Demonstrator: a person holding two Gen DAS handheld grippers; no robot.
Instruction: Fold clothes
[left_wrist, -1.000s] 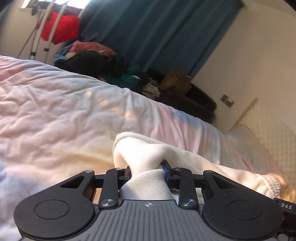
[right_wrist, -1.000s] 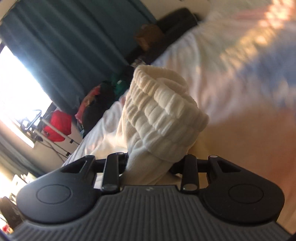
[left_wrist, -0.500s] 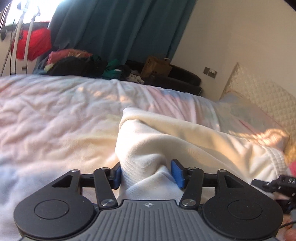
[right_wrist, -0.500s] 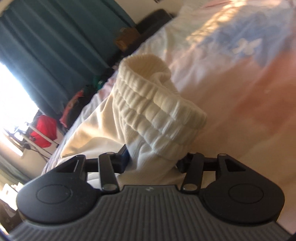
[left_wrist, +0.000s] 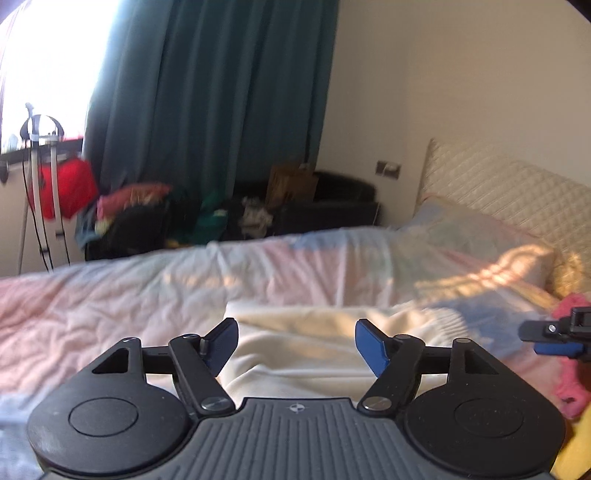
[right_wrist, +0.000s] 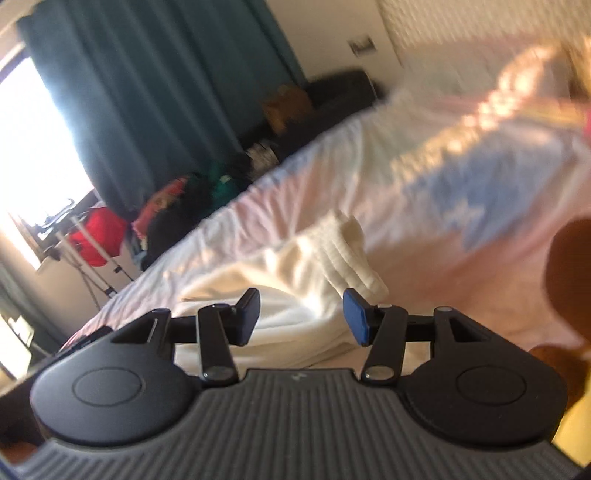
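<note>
Left wrist view | bed (left_wrist: 110, 314): cream garment (left_wrist: 295, 354) lies flat mid-bed, near pillow (left_wrist: 480, 236) | left gripper (left_wrist: 296, 341): jaws just opened wide, nothing pinched | right gripper (right_wrist: 301, 317): parted, released, ribbed cuff (right_wrist: 351, 258) beyond | one fold laid; further folds probably remain

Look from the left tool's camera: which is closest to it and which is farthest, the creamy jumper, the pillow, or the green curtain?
1. Creamy jumper: lying on the bed right ahead of the left tool, whose jaws have just been opening, nothing pinched.
2. Pillow: up on the right, by the headboard.
3. Green curtain: past the bed's far side.
</note>
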